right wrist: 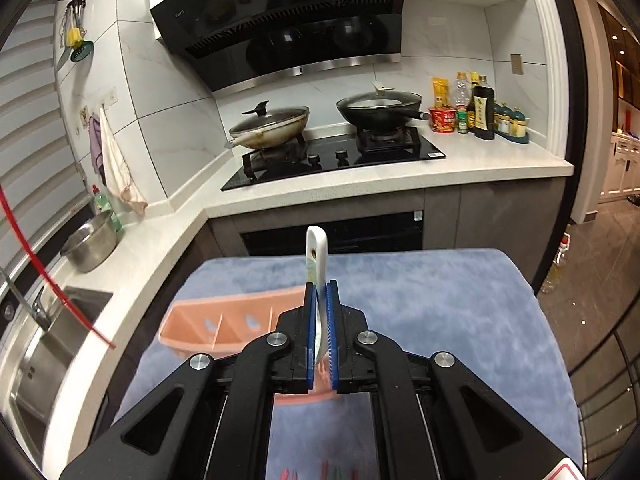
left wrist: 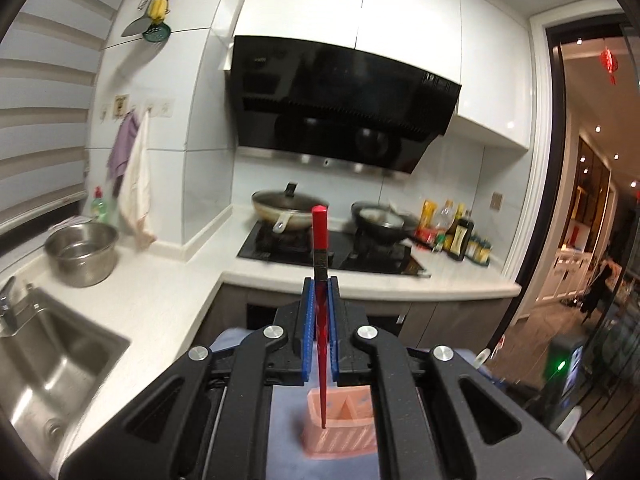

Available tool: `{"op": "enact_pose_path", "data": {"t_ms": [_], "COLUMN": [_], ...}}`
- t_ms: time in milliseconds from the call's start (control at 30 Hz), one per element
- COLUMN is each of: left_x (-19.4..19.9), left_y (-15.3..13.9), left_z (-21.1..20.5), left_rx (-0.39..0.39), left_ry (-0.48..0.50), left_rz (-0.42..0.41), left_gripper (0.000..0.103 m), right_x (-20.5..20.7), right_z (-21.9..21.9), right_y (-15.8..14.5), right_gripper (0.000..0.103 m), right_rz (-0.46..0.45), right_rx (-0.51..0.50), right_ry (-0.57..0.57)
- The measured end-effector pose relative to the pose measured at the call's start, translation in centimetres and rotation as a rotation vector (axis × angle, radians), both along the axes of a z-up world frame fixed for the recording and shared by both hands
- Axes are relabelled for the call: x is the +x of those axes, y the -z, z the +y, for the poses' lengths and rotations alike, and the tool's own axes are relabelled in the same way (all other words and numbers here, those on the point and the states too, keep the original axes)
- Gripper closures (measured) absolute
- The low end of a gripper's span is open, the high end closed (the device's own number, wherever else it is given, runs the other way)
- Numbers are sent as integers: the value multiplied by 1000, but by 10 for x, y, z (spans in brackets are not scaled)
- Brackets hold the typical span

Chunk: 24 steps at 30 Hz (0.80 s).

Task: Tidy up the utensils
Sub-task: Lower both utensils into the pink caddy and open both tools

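**Inspector A:** Left gripper: the blue pads are pinched on a red chopstick. It stands almost upright between them, its blunt red end well above the fingertips and its thin tip below them, over the pink utensil holder. Whether the tip touches the holder I cannot tell.

**Inspector B:** Right gripper: fingers pressed together on a white spoon. The handle, with a hole in it, rises past the fingertips; the bowl end sits between the pads and is mostly hidden.

**Inspector A:** Beyond those fingers?

**Inspector B:** The pink holder lies just left of and partly behind the right fingers, on a blue cloth; its right end is hidden by the gripper body. Its dividers show, blurred.

**Inspector A:** At the far left of the right view a thin red line crosses the frame; probably the same chopstick, its upper part cut off.
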<state>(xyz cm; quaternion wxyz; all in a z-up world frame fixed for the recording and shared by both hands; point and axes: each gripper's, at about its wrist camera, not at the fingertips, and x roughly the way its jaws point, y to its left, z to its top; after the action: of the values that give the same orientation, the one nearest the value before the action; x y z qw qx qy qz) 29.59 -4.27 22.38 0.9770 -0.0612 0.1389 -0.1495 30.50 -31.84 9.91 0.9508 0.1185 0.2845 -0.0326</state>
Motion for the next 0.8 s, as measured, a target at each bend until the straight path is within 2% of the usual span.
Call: {"op": "enact_pose_path", "data": {"t_ms": [100, 200, 400, 533, 600, 633, 667, 700, 767, 800], "left_x": [19, 39, 63, 69, 68, 65, 59, 54, 40, 36], "left_y": [4, 22, 76, 102, 106, 108, 109, 108, 108, 108], "left_z": [-12, -21, -25, -20, -14, -10, -6, -3, 5, 8], "left_rx": [-4, -4, 10, 13, 7, 2, 3, 6, 8, 6], "left_ry": [-1, 5, 7, -24, -44, -56, -71, -77, -87, -87], "left_rz": [-5, 37, 155, 209, 231, 233, 229, 224, 223, 227], "left_gripper": [97, 97, 97, 93, 74, 69, 60, 53, 49, 49], "right_x": [20, 35, 47, 41, 37, 30, 25, 15, -2, -10], "right_z": [2, 1, -1, 0, -1, -2, -3, -3, -3, -3], "right_y": [8, 25, 58, 56, 51, 48, 45, 42, 37, 35], "right_gripper": [98, 98, 97, 91, 91, 91, 89, 82, 71, 69], "right_rz": [17, 54, 123, 97, 88, 81, 79, 68, 52, 48], "right_rx": [-7, 18, 22, 6, 12, 23, 29, 29, 24, 23], "right_ry": [-7, -14, -33, -22, -17, -18, -20, -17, -14, -13]}}
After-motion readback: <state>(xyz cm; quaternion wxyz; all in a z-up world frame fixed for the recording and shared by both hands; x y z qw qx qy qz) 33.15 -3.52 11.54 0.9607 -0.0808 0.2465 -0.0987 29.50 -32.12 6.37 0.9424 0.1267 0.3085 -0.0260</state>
